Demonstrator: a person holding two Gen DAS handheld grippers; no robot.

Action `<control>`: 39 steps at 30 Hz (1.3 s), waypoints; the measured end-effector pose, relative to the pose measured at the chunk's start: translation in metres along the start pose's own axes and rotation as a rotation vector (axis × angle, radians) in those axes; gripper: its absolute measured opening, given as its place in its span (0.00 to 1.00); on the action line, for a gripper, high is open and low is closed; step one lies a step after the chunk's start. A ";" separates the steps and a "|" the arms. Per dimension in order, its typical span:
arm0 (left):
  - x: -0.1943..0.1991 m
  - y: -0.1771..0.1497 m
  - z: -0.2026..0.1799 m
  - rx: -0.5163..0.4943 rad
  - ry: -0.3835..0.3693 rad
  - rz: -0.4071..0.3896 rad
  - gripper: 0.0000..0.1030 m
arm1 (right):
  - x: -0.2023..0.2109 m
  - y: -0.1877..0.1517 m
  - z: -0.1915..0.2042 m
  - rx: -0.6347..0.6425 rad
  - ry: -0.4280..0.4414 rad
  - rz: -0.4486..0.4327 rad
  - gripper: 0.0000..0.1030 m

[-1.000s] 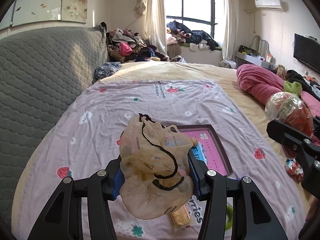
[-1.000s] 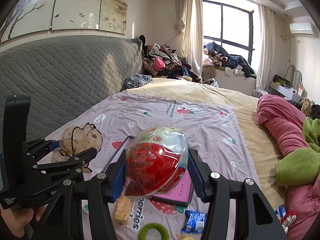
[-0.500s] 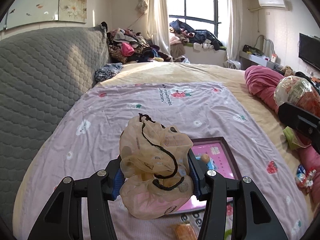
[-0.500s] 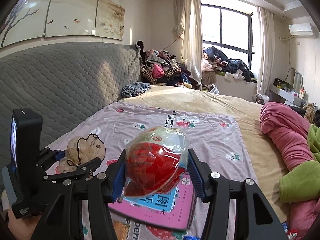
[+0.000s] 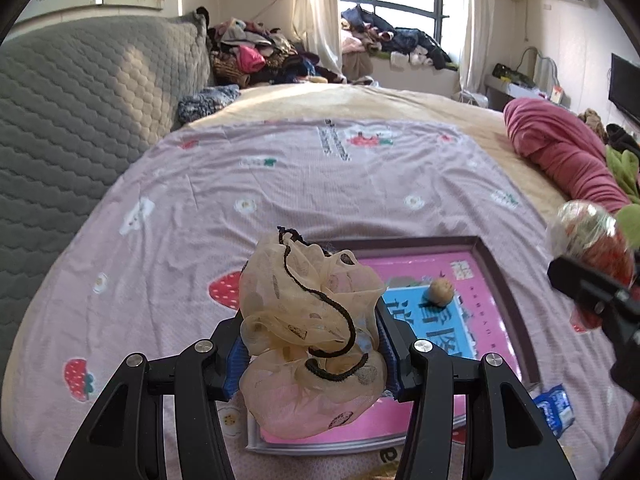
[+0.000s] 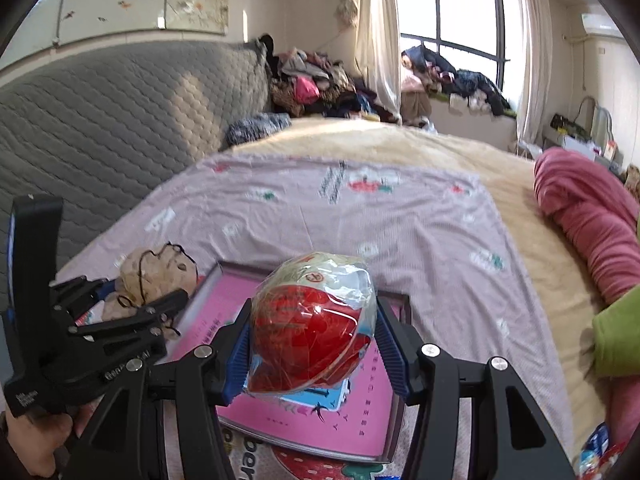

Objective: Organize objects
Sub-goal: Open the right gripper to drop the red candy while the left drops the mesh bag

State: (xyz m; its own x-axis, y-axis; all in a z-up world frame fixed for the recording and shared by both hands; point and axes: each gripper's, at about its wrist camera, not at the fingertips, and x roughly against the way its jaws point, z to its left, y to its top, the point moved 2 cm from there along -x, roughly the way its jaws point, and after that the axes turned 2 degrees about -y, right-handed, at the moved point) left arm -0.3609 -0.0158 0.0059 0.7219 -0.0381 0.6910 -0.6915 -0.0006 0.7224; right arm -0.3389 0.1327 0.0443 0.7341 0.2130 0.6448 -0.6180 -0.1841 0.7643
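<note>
Two loads held above the pink tray (image 5: 505,280) | left gripper (image 5: 310,350) clamps a beige drawstring pouch (image 5: 310,332), right gripper (image 6: 312,336) clamps a red wrapped ball (image 6: 310,328) | lower each gently, release low | small nut (image 5: 440,291), probably loose, sits inside; blue packet (image 5: 554,406) just beside the rim
</note>
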 end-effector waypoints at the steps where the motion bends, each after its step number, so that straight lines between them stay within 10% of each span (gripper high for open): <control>1: -0.005 -0.002 -0.001 -0.003 0.000 0.004 0.53 | -0.007 -0.005 -0.001 -0.005 -0.002 0.013 0.55; 34: -0.131 -0.025 -0.007 -0.019 0.001 0.167 0.53 | -0.133 -0.078 -0.004 0.002 -0.046 0.327 0.55; 39: -0.134 -0.025 -0.002 0.007 0.011 0.185 0.65 | -0.136 -0.078 -0.003 0.008 -0.051 0.342 0.55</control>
State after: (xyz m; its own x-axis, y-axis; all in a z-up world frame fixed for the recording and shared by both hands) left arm -0.4399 -0.0092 -0.1048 0.5827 -0.0274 0.8122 -0.8125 -0.0017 0.5829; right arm -0.3910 0.1212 -0.1027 0.4981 0.0894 0.8625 -0.8287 -0.2437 0.5039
